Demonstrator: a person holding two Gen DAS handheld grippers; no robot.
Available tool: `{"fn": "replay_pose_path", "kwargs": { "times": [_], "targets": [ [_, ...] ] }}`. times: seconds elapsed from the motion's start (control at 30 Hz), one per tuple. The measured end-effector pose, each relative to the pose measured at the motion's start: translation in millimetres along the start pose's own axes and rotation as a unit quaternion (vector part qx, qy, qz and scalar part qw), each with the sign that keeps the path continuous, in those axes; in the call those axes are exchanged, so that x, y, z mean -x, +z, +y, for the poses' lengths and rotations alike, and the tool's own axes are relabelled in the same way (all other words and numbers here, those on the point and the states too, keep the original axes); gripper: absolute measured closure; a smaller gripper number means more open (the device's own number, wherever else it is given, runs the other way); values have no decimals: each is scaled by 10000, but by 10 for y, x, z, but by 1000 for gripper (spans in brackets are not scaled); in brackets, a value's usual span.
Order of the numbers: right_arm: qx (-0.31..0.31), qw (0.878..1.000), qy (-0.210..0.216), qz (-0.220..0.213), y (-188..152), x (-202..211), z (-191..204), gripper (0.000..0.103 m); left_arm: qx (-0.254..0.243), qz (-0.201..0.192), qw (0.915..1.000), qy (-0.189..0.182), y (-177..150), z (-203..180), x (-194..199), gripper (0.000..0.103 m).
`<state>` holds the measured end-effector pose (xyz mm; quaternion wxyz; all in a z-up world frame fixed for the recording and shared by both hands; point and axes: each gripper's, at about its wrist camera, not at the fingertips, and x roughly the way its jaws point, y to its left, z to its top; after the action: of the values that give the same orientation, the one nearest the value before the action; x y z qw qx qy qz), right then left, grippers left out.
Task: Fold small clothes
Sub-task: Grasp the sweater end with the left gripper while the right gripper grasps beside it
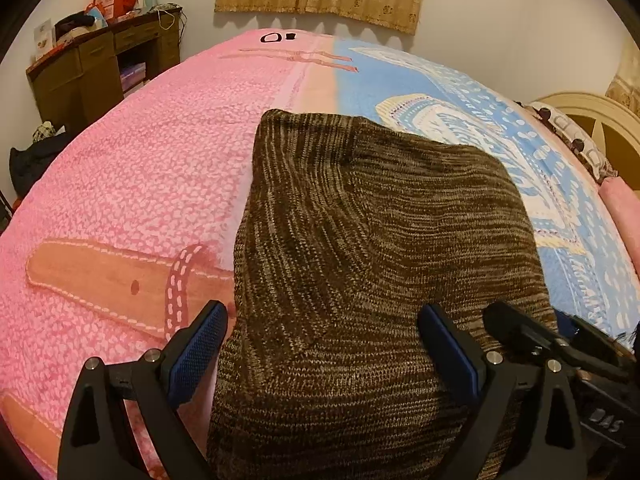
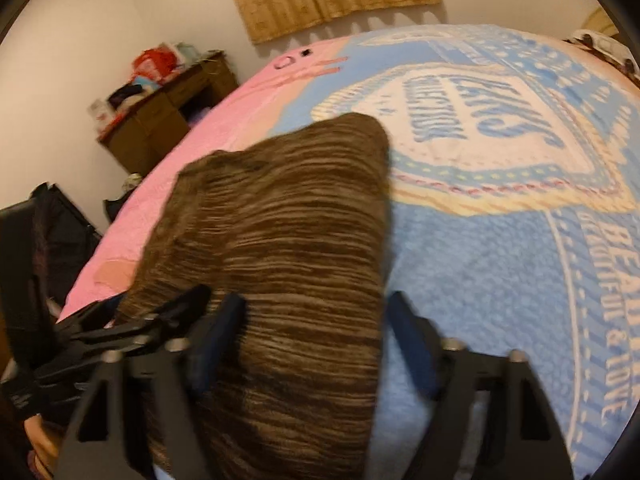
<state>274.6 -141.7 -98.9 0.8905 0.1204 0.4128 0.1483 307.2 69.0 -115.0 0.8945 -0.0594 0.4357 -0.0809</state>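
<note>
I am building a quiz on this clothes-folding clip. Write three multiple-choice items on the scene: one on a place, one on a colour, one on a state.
1. Where does the brown marled knit garment lie?
A. On the pink and blue printed bedspread
B. On the dark wooden desk
C. On the floor

2. What colour are the gripper pads?
A. Red
B. Blue
C. White

3. How do the left gripper's jaws stand?
A. Shut on the garment
C. Shut on nothing
B. Open, one on each side of the garment's near end

Answers:
1 A: the brown marled knit garment rests on the pink and blue printed bedspread, across its colour seam.
2 B: the pads show blue, textured faces.
3 B: the left gripper has a wide gap, its pads apart from the knit.
</note>
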Motion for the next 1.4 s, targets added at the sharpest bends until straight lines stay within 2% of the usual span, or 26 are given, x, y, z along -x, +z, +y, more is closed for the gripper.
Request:
{"fn": "replay_pose_path", "kwargs": {
  "times": [0.03, 0.1, 0.17, 0.27, 0.4, 0.7, 0.97, 1.07, 1.13, 1.23, 1.3, 1.37, 1.4],
  "targets": [
    [26, 10000, -25, 4, -9, 6, 3, 46, 7, -6, 10000, -36, -2, 12, 16, 13],
    [134, 9999, -52, -37, -17, 32, 50, 55, 2, -22, 9999, -154, 3, -1, 46, 40],
    [373, 9988, -280, -147, -45, 74, 172, 63, 62, 25, 9996, -291, 2, -35, 78, 51],
    [660, 9951, -667, -300, -90, 106, 325, 67, -15, -33, 9998, -177, -14, -90, 101, 56],
    [628, 9944, -748, -408, -104, 136, 336, 69, -27, -32, 9999, -159, -12, -98, 126, 66],
    [847, 9893, -1064, -537, -107, 102, 433, 69, -20, -130, 9999, 4, -21, -128, 91, 67],
    [456, 9952, -745, -432, -83, 86, 272, 67, 69, -221, 9997, -70, -29, -92, 58, 65],
    [170, 9979, -516, -367, -65, 70, 159, 63, 258, -167, 9992, -250, -27, -8, 43, 60],
    [28, 9987, -395, -311, -77, 66, 119, 56, 345, -142, 9985, -407, -31, 65, 51, 60],
    [-354, 9992, -69, -160, -65, 39, -20, 52, 337, -115, 9985, -422, -27, 67, 63, 60],
    [-468, 9988, 82, -98, -48, 17, -69, 51, 310, -116, 9988, -354, -27, 43, 70, 60],
    [-363, 9993, 4, -86, -51, 23, -9, 53, 295, -127, 9990, -312, -30, 13, 83, 63],
    [-239, 9996, -53, -111, -61, 36, 47, 62, 298, -124, 9990, -307, -28, -5, 86, 66]
  ]
}}
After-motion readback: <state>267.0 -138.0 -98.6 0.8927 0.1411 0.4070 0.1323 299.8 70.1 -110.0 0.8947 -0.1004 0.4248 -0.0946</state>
